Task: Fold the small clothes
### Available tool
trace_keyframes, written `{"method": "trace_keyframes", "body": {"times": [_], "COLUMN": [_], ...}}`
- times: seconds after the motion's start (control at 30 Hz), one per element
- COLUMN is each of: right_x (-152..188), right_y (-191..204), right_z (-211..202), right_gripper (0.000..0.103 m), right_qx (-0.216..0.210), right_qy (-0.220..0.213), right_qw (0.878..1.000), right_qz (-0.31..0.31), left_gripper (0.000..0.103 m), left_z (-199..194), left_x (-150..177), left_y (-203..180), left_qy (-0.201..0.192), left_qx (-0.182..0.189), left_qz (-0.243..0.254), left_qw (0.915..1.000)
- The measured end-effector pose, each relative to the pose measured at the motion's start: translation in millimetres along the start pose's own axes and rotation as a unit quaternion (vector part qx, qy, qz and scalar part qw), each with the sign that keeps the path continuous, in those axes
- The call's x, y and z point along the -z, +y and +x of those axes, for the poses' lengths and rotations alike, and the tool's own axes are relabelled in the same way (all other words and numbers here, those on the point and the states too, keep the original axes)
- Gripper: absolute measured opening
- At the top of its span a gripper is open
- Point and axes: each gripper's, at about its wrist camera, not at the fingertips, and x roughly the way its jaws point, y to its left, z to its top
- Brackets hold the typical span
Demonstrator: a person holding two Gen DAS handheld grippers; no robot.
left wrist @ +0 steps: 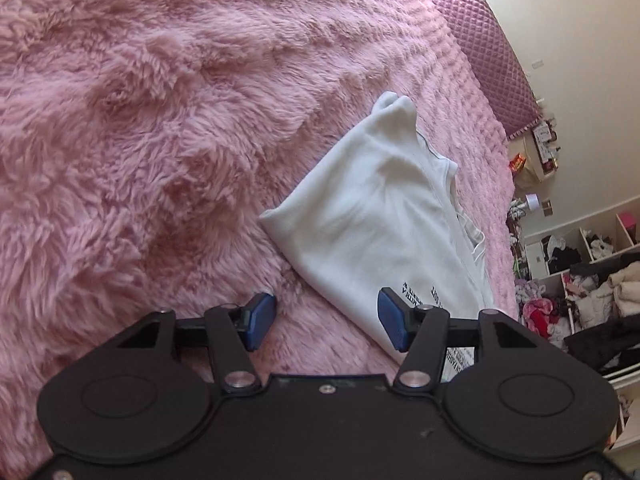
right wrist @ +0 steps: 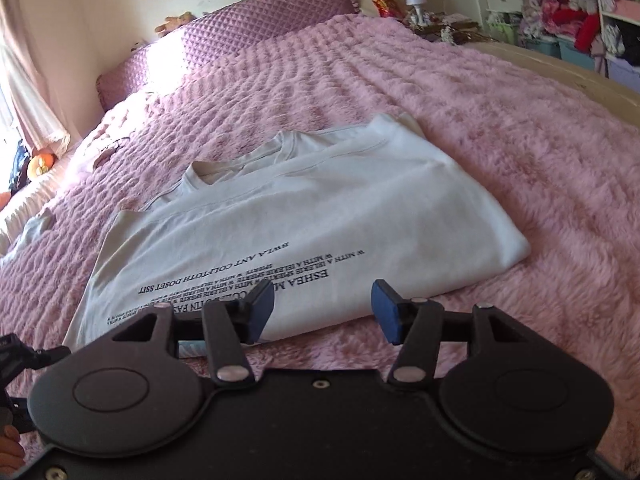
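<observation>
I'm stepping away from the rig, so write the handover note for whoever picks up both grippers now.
Left gripper: open, empty, over the blanket at the T-shirt's edge.
Right gripper: open, empty, at the shirt's near printed edge.
White T-shirt lies on the pink blanket, lettering up.
Done: one side seems folded over the body.
Left: remaining folds, then smooth it flat.

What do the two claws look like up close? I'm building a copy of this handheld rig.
Both match. The left claw and the right claw each have a flat black body with two round raised discs, black link arms joined by silver pivot pins, and two fingers tipped with blue textured pads. No cables, lettering or sleeves show.
</observation>
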Motion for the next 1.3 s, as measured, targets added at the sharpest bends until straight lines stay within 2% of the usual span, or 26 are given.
{"method": "trace_keyframes", "body": {"times": [0.13, 0.2, 0.33, 0.43, 0.53, 0.73, 0.8, 0.87, 0.9, 1.0, 1.07, 1.17, 1.3], "right_x": [3, 7, 19, 26, 31, 35, 34, 32, 31, 25, 21, 13, -1], "right_y": [30, 44, 66, 66, 66, 68, 68, 67, 67, 63, 57, 47, 24], "right_z": [16, 27, 49, 61, 63, 60, 58, 56, 52, 35, 20, 7, 7], "right_gripper": [0.057, 0.057, 0.057, 0.060, 0.063, 0.066, 0.071, 0.083, 0.085, 0.087, 0.097, 0.101, 0.101], "right_qx": [-0.024, -0.010, 0.055, 0.067, 0.071, 0.072, 0.071, 0.067, 0.065, 0.066, 0.081, 0.100, 0.108], "right_qy": [0.005, 0.007, 0.015, 0.037, 0.037, 0.033, 0.033, 0.032, 0.031, 0.006, -0.029, -0.060, -0.045], "right_qw": [0.999, 0.998, 0.992, 0.989, 0.988, 0.987, 0.988, 0.989, 0.990, 0.991, 0.990, 0.986, 0.990], "right_qz": [-0.033, -0.055, -0.115, -0.125, -0.136, -0.138, -0.134, -0.125, -0.119, -0.116, -0.116, -0.115, -0.082], "left_gripper": [0.057, 0.057, 0.057, 0.058, 0.058, 0.058, 0.058, 0.058, 0.058, 0.058, 0.058, 0.059, 0.058], "left_z": [0, 1, 1, 2, 5, 8, 8, 7, 6, 2, 0, 4, 15], "left_x": [-2, -5, -8, -8, -9, -10, -10, -9, -9, -6, -5, -6, -10], "left_y": [2, 1, -1, -2, -5, -9, -11, -13, -15, -20, -22, -18, -11], "left_qy": [-0.004, -0.002, 0.002, 0.003, 0.005, 0.005, 0.005, 0.005, 0.004, -0.008, -0.025, -0.038, -0.058], "left_qx": [0.000, 0.000, 0.001, -0.001, -0.003, -0.006, -0.008, -0.010, -0.011, -0.016, -0.026, -0.036, -0.020], "left_qz": [-0.008, -0.008, -0.010, -0.002, 0.002, 0.006, 0.009, 0.013, 0.016, 0.025, 0.032, 0.015, -0.033], "left_qw": [1.0000, 1.0000, 0.9999, 1.0000, 1.0000, 1.0000, 0.9999, 0.9999, 0.9998, 0.9995, 0.9989, 0.9985, 0.9976]}}
